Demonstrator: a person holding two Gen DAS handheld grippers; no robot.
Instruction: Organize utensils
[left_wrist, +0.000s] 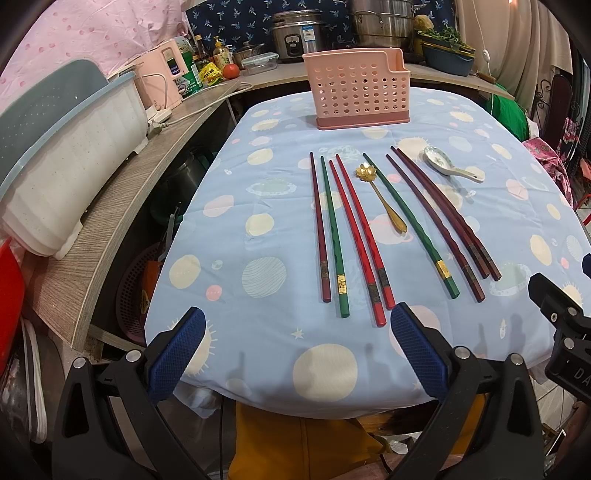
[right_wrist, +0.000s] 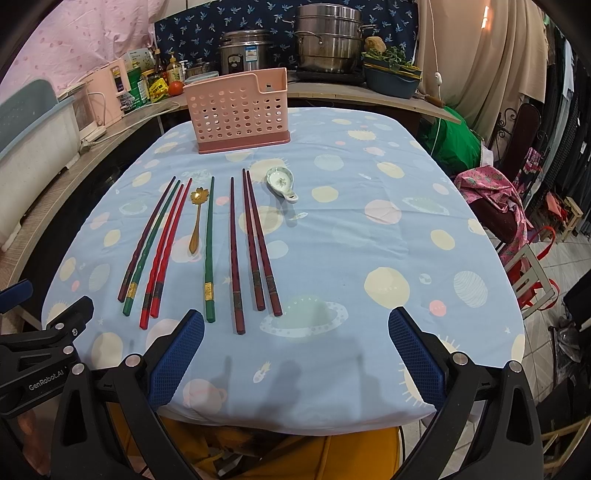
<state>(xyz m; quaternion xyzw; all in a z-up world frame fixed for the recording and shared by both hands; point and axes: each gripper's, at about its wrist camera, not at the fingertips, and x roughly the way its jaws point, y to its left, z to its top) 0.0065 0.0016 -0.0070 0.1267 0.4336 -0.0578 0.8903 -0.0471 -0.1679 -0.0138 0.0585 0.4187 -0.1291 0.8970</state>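
While both claws hung over the near edge of the table (left_wrist: 229, 177), I took stock from largest to smallest: the blue planet-print cloth covered the whole top, and the pink holder (left_wrist: 356, 90) stood upright at the far end, with nothing visibly in it. Between it and me lay the utensils in a rough fan, handles toward me: eight chopsticks (left_wrist: 364, 236) in dark red, green and bright red, a gold spoon (left_wrist: 382, 197) among them, and a white ceramic spoon (left_wrist: 448, 166) off to the right, apart from the rest. My left claw (left_wrist: 297, 354) was spread wide and held nothing; my right claw (right_wrist: 295, 354) was likewise wide apart and empty. I judged the sorting had not yet begun, so the step in hand was choosing a first piece. The next move, as I read it, called for lowering one claw onto a chopstick near its banded end and pinching it without dragging its neighbours, several of which lay touching in pairs. Room looked generous on the right half of the cloth, while the left edge ran close to a cluttered counter (left_wrist: 122, 206).
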